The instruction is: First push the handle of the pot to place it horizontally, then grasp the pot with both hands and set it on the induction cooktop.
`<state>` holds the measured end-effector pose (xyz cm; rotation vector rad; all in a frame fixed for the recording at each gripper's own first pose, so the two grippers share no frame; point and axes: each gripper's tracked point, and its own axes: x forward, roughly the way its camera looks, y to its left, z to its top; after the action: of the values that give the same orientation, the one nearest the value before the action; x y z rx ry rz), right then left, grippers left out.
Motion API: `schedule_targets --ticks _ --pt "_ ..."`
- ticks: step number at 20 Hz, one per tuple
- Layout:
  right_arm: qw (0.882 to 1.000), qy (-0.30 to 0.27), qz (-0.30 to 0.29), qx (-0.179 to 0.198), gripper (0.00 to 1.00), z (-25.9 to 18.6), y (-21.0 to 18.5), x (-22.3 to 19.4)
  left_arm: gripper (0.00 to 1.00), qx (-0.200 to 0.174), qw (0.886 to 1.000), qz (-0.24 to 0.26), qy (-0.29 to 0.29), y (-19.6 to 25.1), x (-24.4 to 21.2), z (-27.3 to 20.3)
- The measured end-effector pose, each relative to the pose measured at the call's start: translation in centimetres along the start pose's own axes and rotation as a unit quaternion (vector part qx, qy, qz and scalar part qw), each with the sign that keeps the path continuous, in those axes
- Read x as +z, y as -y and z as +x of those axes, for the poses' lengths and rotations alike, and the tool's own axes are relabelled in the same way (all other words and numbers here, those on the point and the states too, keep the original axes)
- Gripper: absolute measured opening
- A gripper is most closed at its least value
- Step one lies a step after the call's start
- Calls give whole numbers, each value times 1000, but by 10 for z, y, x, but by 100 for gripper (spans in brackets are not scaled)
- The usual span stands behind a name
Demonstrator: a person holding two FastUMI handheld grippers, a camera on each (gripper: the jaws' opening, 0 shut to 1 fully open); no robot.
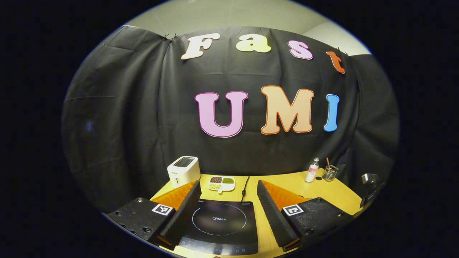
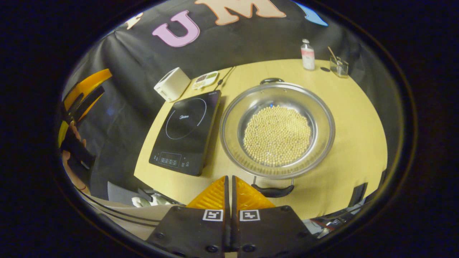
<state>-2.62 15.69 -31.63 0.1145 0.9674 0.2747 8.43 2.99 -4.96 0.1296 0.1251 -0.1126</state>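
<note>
A steel pot (image 2: 278, 130) full of pale beans stands on the wooden table (image 2: 355, 143), right of the black induction cooktop (image 2: 186, 132). One black handle (image 2: 273, 191) points toward me and the other handle (image 2: 271, 80) is at the far rim. My right gripper (image 2: 229, 179) is shut with nothing in it, hanging just left of the near handle, apart from it. My left gripper (image 1: 227, 186) is open above the cooktop (image 1: 219, 224), with its fingers on either side of it. In the right gripper view the left gripper (image 2: 80, 96) shows far left, held by a hand.
A white toaster (image 1: 183, 171) and a divided dish of beans (image 1: 221, 183) stand behind the cooktop. At the table's far right are a small bottle (image 1: 312, 171) and a glass with a stick (image 1: 330, 172). The cooktop's cord (image 1: 245, 186) runs toward the back.
</note>
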Motion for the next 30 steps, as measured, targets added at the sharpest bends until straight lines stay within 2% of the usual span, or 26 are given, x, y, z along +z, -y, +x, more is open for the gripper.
schedule_targets --ticks 2,5,6,8,11,12,16,17,18,21,24,25,26,28,29,30 --pt "1000 -10 12 -11 3 7 7 -4 96 0 1000 -1 -6 -1 -5 1" --pt "999 -28 9 -21 3 19 11 -14 96 1 1000 -6 -15 -4 -12 -1" --pt "999 -36 5 -23 0 23 12 -17 96 3 1000 -7 -17 -6 -13 -2" --pt "999 -47 3 -23 3 28 11 -21 96 8 1000 -9 -20 -9 -15 -2" --pt "998 -60 12 -21 3 33 15 -26 96 15 1000 -11 -25 -13 -19 -4" --pt "998 -64 17 -20 3 34 16 -26 92 18 999 -13 -25 -14 -19 -5" --pt "996 -76 25 -25 3 37 21 -31 92 27 999 -13 -27 -18 -21 -5" --pt "996 -77 23 -27 3 38 23 -32 96 28 999 -14 -28 -19 -22 -5" --pt "996 -80 20 -31 3 39 26 -32 92 29 999 -15 -29 -19 -22 -4" --pt "995 -90 16 -34 3 40 28 -37 96 30 999 -19 -31 -17 -25 -4" --pt "995 -92 15 -44 3 38 38 -36 96 31 999 -20 -30 -15 -24 -5" --pt "994 -92 16 -48 2 37 39 -36 92 32 999 -19 -30 -15 -25 -5" --pt "994 -92 16 -53 2 37 42 -35 96 33 999 -19 -31 -15 -25 -6" --pt "994 -92 16 -59 2 35 48 -35 96 35 999 -18 -32 -15 -26 -6" --pt "994 -92 15 -62 2 34 50 -36 92 36 999 -17 -31 -16 -26 -5" --pt "994 -92 14 -65 3 33 54 -35 96 37 999 -17 -31 -15 -26 -5"
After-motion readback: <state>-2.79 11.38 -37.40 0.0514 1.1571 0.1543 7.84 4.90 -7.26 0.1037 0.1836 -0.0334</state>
